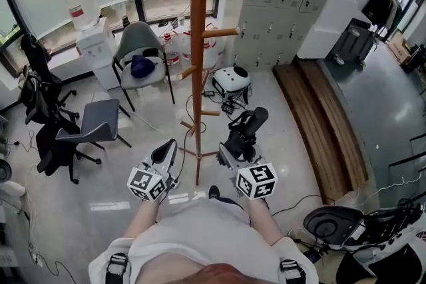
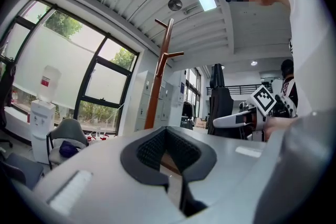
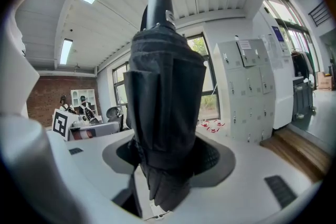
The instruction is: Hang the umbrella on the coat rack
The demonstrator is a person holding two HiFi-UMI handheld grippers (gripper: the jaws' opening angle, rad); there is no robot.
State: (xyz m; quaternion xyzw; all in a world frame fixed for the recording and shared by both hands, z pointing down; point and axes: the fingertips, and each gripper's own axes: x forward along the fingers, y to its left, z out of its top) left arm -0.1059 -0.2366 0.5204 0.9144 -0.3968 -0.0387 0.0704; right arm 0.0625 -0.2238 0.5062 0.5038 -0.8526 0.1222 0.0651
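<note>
Grips the folded black umbrella in the right tool, jaws spread wide with the pads pressing on the bundled fabric near its lower end and the rounded black end sticking out well past them. In the head view, holds that umbrella pointing forward from the right tool, just right of the wooden coat rack and clear of its pole and pegs. Keeps both forearms stretched ahead of the torso, side by side, either side of the rack's base. Carries nothing in the left tool, jaws drawn together, aimed about level toward the rack, near the grey chair.
</note>
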